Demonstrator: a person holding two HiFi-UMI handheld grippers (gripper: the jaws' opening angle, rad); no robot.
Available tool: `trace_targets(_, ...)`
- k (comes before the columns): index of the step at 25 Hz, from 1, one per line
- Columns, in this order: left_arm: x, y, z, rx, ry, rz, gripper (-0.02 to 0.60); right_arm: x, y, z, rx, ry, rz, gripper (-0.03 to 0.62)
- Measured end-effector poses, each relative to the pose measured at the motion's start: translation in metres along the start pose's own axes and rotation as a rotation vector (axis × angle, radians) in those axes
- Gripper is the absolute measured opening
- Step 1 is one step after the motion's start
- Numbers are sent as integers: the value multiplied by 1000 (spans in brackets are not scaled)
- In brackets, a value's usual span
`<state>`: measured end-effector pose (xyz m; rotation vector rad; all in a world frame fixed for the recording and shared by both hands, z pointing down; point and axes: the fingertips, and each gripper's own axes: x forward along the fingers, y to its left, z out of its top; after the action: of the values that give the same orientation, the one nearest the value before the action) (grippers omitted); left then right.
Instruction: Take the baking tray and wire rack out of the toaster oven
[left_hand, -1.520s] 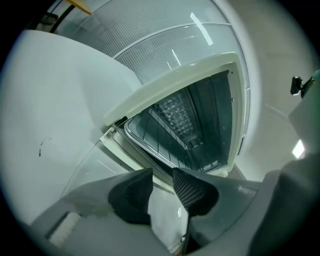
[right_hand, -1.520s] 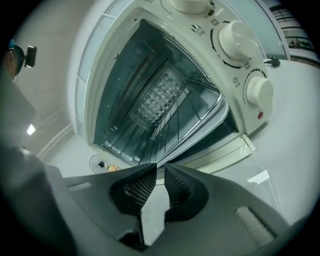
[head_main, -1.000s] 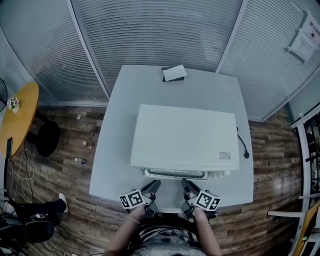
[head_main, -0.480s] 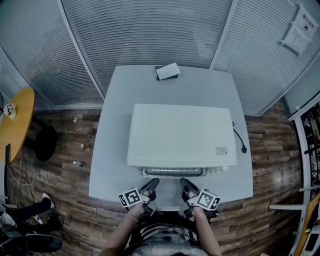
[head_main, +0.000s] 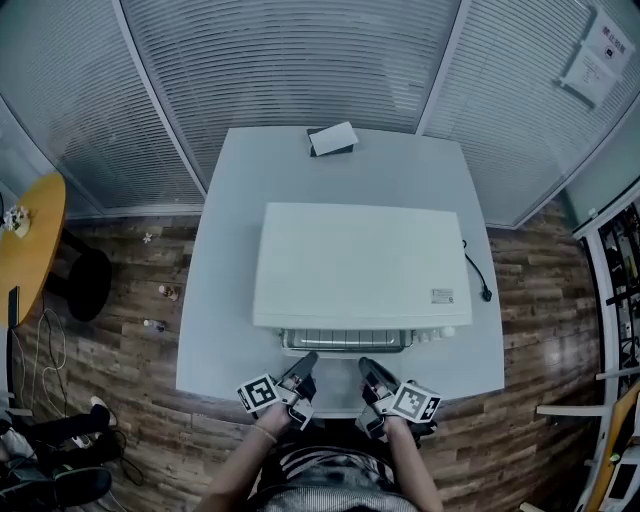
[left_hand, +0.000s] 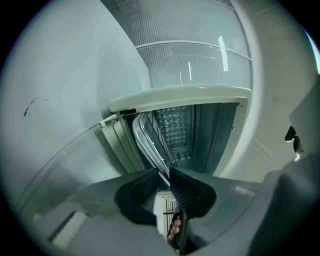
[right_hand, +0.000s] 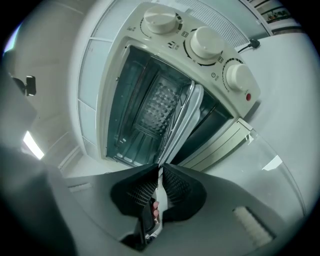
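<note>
A white toaster oven (head_main: 350, 265) stands on the pale table (head_main: 225, 300) with its glass door (left_hand: 65, 170) folded down. In its mouth the metal baking tray (left_hand: 145, 140) and the wire rack (left_hand: 159, 142) sit edge-on together. My left gripper (left_hand: 167, 175) is at the tray's front rim; its jaws are closing, with the rim pinched between the pads. My right gripper (right_hand: 161, 170) is shut on the same rim of the tray (right_hand: 187, 115), beside the rack (right_hand: 175, 122). From above, both grippers (head_main: 305, 362) (head_main: 368, 366) sit side by side at the oven's mouth.
Three knobs (right_hand: 205, 42) line the oven's right side. A power cord (head_main: 478, 275) trails off the oven's right. A small white card on a dark block (head_main: 333, 139) lies at the table's far edge. The table's front edge is just behind my grippers.
Both grippers stay at the oven's mouth. The head view has shifted a little, so the oven sits slightly higher and further left in the picture.
</note>
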<state>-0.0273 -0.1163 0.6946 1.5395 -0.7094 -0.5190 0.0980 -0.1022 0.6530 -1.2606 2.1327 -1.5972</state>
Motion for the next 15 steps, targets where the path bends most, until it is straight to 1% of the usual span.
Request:
trace_targets(4, -6, 0, -7, -33, -27, -7, 63, -6, -1, -6, 1, 7, -4, 29)
trace_targets(8, -10, 2, -12, -23, -41, -17, 63, -10, -2, -12, 14, 19, -5, 29)
trace_targets(11, -14, 2, -15, 4, -42, 7, 64, -13, -1, -15, 7, 38, -2, 29)
trace_targets(12, -15, 3, -16, 9, -47, 24, 73, -14, -1, -16, 2, 44, -1, 29)
trace_targets(14, -15, 9, -15, -22, -71, 52, 157, -15, -2, -16, 4, 51, -2, 29)
trace_targets(15, -14, 11, -12, -44, -87, 54, 167, -15, -1, -16, 4, 55, -1, 29)
